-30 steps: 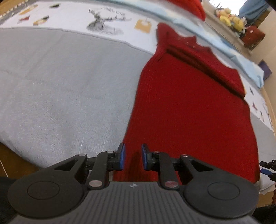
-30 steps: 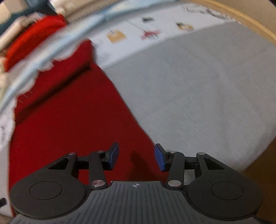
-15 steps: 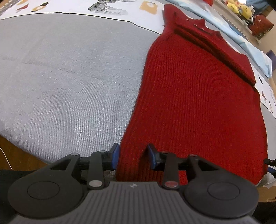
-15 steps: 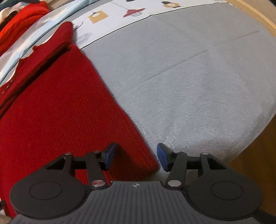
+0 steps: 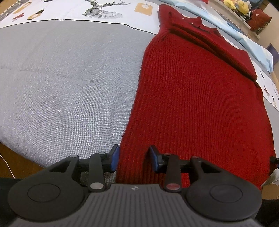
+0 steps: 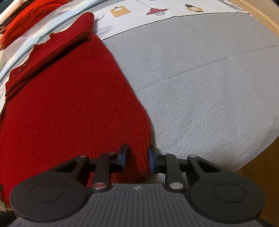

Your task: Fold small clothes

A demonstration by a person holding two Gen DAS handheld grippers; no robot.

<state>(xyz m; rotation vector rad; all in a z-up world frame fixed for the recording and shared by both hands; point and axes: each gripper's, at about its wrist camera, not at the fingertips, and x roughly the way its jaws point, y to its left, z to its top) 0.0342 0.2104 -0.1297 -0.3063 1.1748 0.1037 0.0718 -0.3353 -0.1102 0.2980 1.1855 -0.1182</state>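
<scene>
A dark red knitted garment [image 5: 197,97] lies flat on the grey bed cover [image 5: 66,78], sleeves folded in at the far end. My left gripper [image 5: 133,159] is open, its fingers either side of the near left corner of the hem. In the right wrist view the same garment [image 6: 69,104] fills the left half. My right gripper [image 6: 136,159] straddles the near right corner of the hem, jaws narrowed around the fabric but with blue pads still showing a gap.
The grey cover ends at a wooden edge near me [image 5: 19,155] [image 6: 258,167]. A white printed sheet [image 5: 97,12] and a pale blue cloth [image 5: 244,35] lie beyond the garment. Another red knit [image 6: 22,19] sits far back.
Both grippers have moved down and forward onto the near hem corners. The left gripper's jaws have widened; the right gripper's jaws have narrowed around the fabric.
</scene>
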